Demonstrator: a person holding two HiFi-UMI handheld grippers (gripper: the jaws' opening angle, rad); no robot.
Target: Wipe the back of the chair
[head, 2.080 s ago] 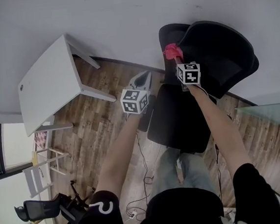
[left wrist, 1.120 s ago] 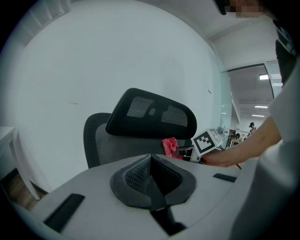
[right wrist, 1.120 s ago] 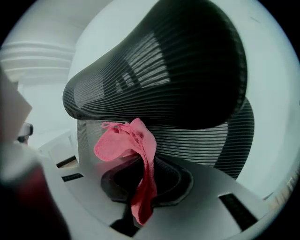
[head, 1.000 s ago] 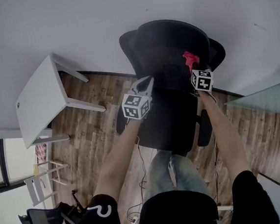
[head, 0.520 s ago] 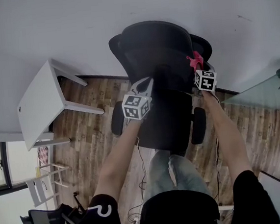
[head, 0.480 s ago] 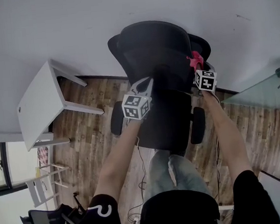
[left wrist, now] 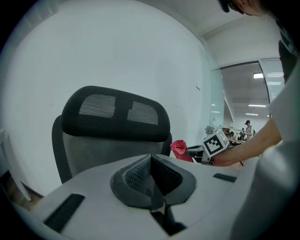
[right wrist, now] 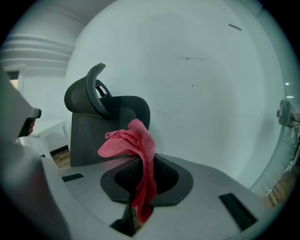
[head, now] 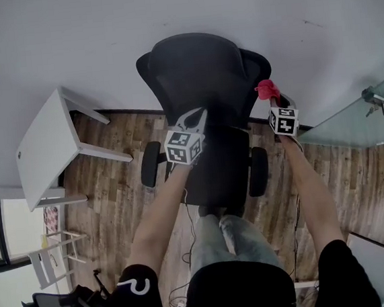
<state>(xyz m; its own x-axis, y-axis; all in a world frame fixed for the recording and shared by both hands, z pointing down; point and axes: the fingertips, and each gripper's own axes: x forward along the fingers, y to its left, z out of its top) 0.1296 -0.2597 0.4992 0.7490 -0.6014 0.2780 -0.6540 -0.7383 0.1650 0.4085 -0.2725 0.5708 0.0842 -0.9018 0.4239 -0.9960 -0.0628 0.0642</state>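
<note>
Indoors, looking steeply down onto a wood-plank floor [head: 114, 190] meeting a white wall [head: 178, 9]. Facing a black mesh office chair [head: 198, 81] at 12 o'clock, with its backrest and headrest standing near the wall. Taking in a white table [head: 43, 147] at 9 o'clock and a glass panel [head: 365, 126] at 3 o'clock. Holding the left gripper [head: 195, 119] at 12 o'clock, in front of the backrest, jaws pressed together on nothing. Holding the right gripper [head: 275, 101] toward 2 o'clock, off the chair's right edge, jaws pinching a pink cloth [head: 265, 88]. Showing, in the right gripper view, the cloth bunching above the jaws, flopping toward 9 o'clock and hanging down between them. Placing the cloth just beside the headrest's edge, possibly touching it; hard to tell from this angle.
</note>
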